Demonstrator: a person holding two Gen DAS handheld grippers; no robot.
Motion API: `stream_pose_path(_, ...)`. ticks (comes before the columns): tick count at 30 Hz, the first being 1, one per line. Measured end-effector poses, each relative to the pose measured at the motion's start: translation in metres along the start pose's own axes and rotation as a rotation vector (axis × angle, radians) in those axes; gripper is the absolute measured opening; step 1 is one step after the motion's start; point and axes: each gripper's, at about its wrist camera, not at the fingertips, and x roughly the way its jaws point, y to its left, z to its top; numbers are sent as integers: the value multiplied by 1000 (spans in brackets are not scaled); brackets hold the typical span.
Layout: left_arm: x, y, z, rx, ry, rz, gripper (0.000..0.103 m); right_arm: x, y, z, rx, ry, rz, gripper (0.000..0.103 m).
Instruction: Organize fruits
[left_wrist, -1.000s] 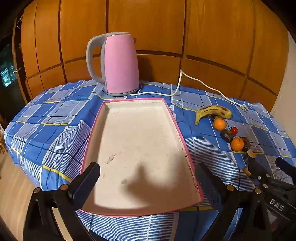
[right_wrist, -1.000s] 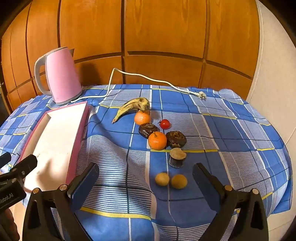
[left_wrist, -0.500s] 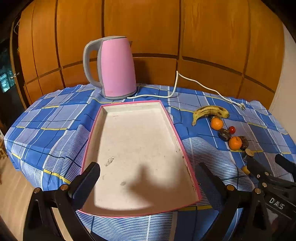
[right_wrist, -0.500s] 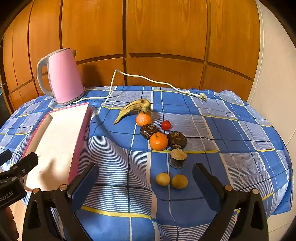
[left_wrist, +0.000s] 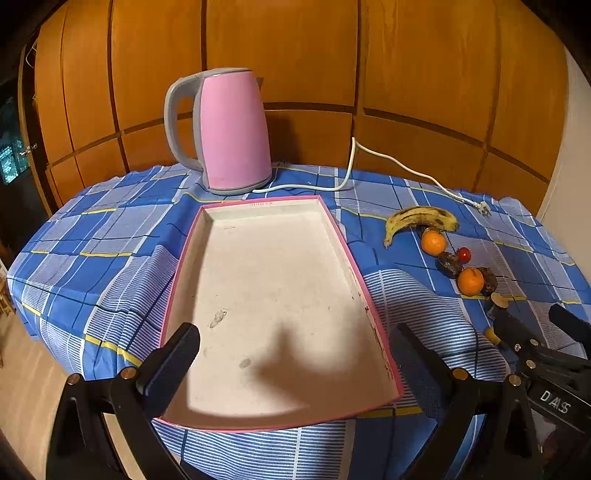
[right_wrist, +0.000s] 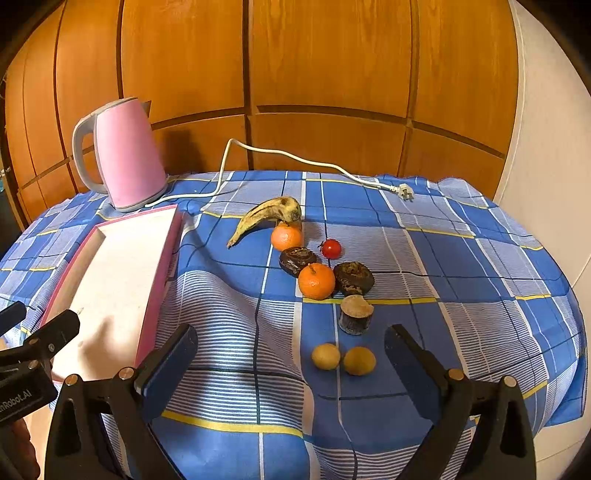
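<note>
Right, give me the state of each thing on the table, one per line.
Tray: empty, flat on the cloth.
Kettle: upright, lid shut.
Plug: unplugged, lying on the cloth.
Banana: on the cloth, spotted, outside the tray.
Tomato: on the cloth, whole.
Left gripper: open, holding nothing.
Right gripper: open, holding nothing.

Setting: a domestic room, most likely a dining or kitchen area of a home. Indicators: a round table covered by a blue checked tablecloth; a pink electric kettle standing at the table's rear with its white power cord lying unplugged; wood-panelled cabinet doors directly behind; loose fruit, including a banana, lying on the cloth.
</note>
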Motion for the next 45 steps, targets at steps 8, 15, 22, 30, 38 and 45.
stream_pose_path(8, 1, 0, 0, -3, 2, -2, 103, -1, 2, 1, -10, -7, 0, 102)
stream_pose_path(15, 2, 3, 1, -16, 5, -2, 103, -2, 3, 3, -19, -9, -4, 102)
stream_pose_path(22, 1, 4, 2, -19, -1, -2, 103, -3, 6, 3, -33, -15, 5, 102)
stream_pose_path(30, 0, 6, 1, -30, 1, 1, 103, -4, 5, 3, -30, -20, 5, 102)
stream_pose_path(38, -2, 8, 1, -36, -15, 11, 103, -5, 4, 4, -30, -25, 10, 102)
stream_pose_path(45, -2, 6, 0, -32, -9, -9, 103, -5, 2, 5, -33, -34, 31, 102)
